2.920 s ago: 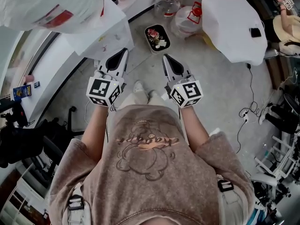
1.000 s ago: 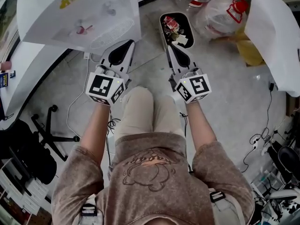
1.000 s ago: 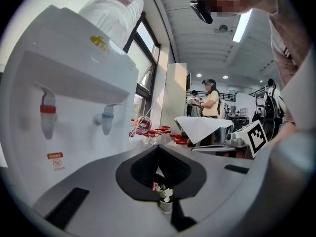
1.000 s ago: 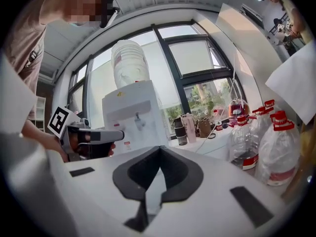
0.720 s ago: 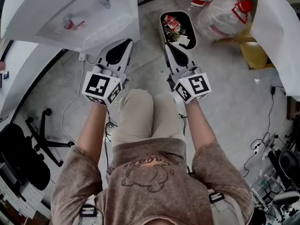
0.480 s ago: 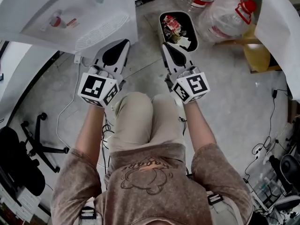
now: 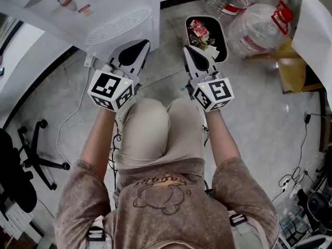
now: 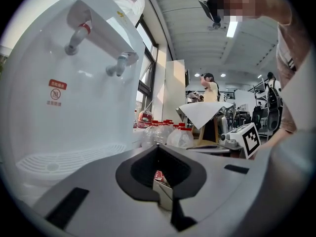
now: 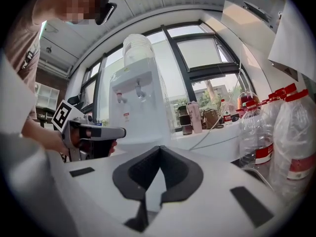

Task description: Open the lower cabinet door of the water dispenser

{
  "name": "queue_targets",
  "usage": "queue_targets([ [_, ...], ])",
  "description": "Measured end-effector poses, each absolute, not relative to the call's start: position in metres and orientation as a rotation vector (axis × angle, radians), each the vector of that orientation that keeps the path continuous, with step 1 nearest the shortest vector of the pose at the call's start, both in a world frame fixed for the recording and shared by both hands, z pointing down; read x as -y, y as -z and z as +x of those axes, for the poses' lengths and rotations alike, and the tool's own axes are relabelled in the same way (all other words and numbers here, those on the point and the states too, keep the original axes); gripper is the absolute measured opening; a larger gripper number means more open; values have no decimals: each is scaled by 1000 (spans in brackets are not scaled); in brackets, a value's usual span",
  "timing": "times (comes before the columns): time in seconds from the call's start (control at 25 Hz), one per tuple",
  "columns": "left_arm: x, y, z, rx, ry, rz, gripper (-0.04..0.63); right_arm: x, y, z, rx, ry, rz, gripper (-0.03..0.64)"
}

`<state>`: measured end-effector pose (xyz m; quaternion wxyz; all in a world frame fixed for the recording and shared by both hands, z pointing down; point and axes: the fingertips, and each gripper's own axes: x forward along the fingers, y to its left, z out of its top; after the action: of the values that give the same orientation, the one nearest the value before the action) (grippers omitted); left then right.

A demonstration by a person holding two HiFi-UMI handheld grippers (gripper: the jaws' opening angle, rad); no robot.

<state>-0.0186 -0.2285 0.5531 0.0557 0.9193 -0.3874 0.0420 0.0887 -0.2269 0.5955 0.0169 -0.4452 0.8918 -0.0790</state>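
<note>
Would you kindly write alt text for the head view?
Seen from above, a person with bent knees holds the left gripper and right gripper, both shut and empty, before a white water dispenser. A littered bin stands just ahead.

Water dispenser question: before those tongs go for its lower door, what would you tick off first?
1. Nothing held: ok. The left tongs and the right tongs are both empty.
2. Tongs open enough to take a door edge: not ok. Both are shut.
3. Sight of the lower cabinet door: not ok. Only the white plastic water dispenser body, its taps and its slotted drip tray show. No view shows the door.
4. Tongs free of the dispenser: ok. Neither touches it.
5. Room beside the black oval rubbish bin just ahead of the right tongs: cannot tell.
</note>
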Motion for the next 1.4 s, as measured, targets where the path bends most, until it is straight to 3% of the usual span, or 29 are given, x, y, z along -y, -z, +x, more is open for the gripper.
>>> queue_targets([
  [0.32,214,-550,-21,1194,-114,2786,17,220,-600,79,-2795,270,-1316,15],
  [0.6,207,-554,-18,1175,-127,2802,17,216,-605,69,-2836,278,-1256,114],
  [0.92,208,-559,-19,1165,-142,2808,17,225,-622,51,-2899,332,-1158,301],
  [1.4,229,-566,-27,1197,-146,2786,17,274,-656,31,-2972,377,-1113,313],
])
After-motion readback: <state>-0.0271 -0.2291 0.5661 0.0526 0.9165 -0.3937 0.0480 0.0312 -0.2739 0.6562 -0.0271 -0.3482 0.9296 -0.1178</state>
